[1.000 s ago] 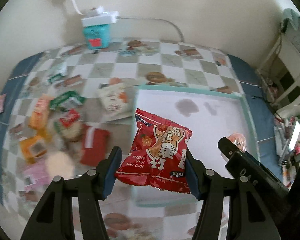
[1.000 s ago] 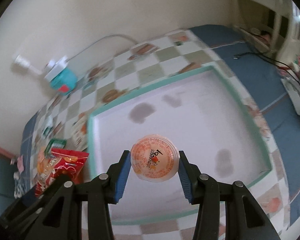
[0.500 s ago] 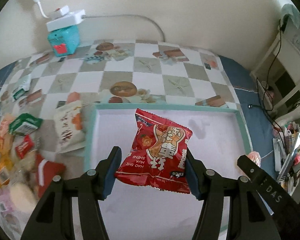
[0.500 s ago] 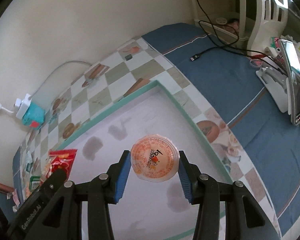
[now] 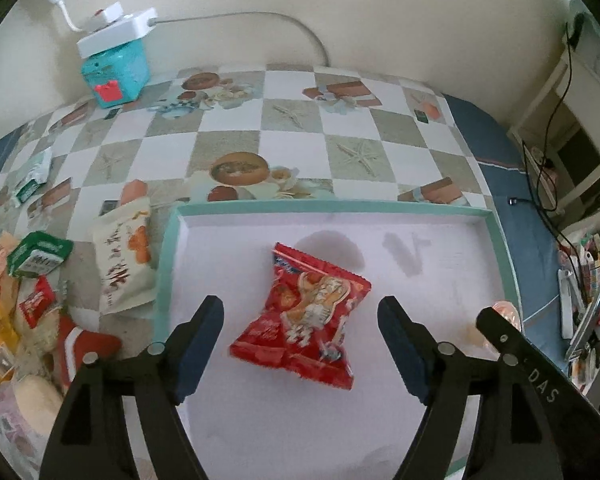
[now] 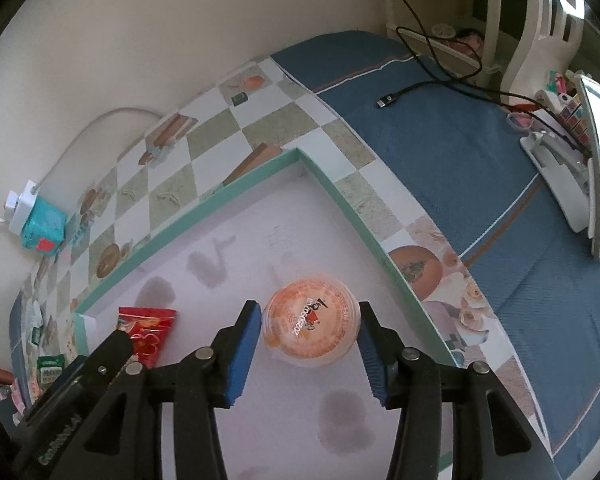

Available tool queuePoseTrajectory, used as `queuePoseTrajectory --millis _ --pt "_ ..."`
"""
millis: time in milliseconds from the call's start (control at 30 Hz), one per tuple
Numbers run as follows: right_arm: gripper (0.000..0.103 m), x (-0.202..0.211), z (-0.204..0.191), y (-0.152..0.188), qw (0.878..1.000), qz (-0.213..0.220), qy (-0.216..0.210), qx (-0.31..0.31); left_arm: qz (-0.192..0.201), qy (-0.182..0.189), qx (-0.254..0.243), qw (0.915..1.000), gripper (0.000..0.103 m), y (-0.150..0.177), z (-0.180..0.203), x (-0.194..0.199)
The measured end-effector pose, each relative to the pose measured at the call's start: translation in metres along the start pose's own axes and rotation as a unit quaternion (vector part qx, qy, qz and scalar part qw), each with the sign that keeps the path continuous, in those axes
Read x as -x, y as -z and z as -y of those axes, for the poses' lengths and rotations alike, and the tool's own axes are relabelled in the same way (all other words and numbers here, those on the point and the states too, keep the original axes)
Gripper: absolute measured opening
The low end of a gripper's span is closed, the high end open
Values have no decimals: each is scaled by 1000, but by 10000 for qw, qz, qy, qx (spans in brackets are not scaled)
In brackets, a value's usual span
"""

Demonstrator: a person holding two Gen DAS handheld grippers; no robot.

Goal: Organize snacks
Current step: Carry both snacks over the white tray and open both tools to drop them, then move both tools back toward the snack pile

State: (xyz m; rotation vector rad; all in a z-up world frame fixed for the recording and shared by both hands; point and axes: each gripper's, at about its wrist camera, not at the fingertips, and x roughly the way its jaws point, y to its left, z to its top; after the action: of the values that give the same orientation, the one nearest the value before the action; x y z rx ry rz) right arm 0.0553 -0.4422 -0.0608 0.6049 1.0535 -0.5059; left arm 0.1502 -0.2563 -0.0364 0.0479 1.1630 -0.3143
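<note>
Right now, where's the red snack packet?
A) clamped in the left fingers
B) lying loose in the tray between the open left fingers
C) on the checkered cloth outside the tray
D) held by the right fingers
B: the red snack packet lies on the floor of the tray, and the left gripper has clear gaps on both sides of it, its jaws having just been opening.

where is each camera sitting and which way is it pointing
Left wrist view: sits on the left tongs, looking steeply down into the tray; both black fingers show, spread clear of the red packet, having just opened, with the right tongs' finger at right.
Right wrist view: sits on the right tongs, looking down at the tray's far corner; its pads flank the jelly cup, and the left tongs show at lower left.
Shared: tray, red packet, teal box, checkered cloth.
</note>
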Motion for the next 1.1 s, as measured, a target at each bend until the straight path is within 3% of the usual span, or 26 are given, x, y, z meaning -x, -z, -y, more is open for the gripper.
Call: queuePoseTrajectory --millis 67,133,300,433,733,800,1100 --pt "55 7 0 0 10000 51 15 -7 5 -69 53 10000 81 1 -6 8" --pt "67 15 -1 2 9999 116 21 19 -18 -114 107 9999 89 4 -13 16" --pt "68 34 -3 16 9999 106 62 57 49 -152 395 9991 89 16 -35 40" --pt "72 49 -5 31 9997 151 117 121 80 -243 527 9983 100 32 -48 56" --pt "90 83 -25 65 9976 413 59 559 335 -306 741 9962 100 55 -70 91" --pt "100 91 -30 72 9966 492 7 665 381 -343 764 9958 100 59 -75 98" --pt "103 101 -42 100 9952 492 29 850 463 -440 1007 9929 100 76 -103 122"
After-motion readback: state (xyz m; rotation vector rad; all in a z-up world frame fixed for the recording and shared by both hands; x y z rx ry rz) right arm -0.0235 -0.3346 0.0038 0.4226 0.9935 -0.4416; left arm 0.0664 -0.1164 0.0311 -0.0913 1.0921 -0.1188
